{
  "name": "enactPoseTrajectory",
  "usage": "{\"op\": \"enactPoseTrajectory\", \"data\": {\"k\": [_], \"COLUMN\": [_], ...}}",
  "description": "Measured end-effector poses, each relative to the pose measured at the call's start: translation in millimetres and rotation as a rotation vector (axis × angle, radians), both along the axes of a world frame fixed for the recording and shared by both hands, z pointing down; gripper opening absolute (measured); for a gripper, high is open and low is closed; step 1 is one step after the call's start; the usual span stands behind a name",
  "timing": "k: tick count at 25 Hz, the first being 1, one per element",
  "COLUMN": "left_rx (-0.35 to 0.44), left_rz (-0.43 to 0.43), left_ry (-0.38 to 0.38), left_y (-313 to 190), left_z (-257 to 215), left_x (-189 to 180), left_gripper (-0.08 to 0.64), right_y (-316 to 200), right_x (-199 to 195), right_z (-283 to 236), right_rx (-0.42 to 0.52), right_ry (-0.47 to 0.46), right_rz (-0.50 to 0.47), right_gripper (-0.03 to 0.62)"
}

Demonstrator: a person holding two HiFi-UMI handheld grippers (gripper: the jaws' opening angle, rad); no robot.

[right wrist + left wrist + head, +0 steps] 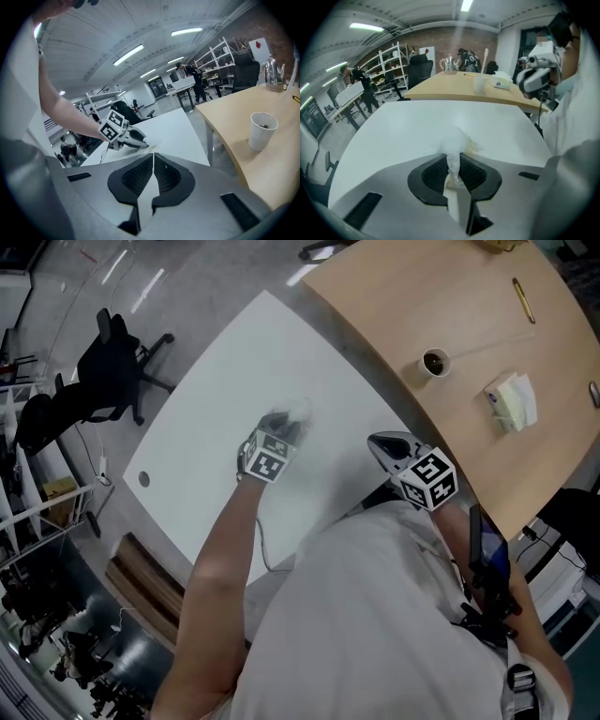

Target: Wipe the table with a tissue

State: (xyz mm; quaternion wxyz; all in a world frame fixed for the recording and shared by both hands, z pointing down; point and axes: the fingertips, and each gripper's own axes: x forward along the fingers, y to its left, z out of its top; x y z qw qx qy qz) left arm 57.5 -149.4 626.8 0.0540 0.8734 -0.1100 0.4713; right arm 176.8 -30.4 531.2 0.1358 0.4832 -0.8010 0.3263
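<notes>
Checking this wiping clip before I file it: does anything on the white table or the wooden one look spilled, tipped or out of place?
Nothing stands out. The white table shows no spill where the left gripper holds its tissue down, and the paper cup stands upright on the wooden table.

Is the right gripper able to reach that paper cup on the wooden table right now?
Probably yes. The right gripper is shut on nothing, and the paper cup stands alone near the edge of the wooden table, with nothing between them. Its jaws would need to open first.
</notes>
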Motion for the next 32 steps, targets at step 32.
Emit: {"op": "enactPoseTrajectory", "data": {"k": [32], "left_rx": [-0.098], "left_rz": [-0.058], "left_ry": [0.006], "left_y": [105], "left_z": [6], "left_x": [17], "left_gripper": [0.063], "right_y": [0], "right_x": [2], "right_z": [-1], "right_rx": [0.036], "right_ry": [-0.019], "right_rz": [-0.098], "right_gripper": [0.018]}}
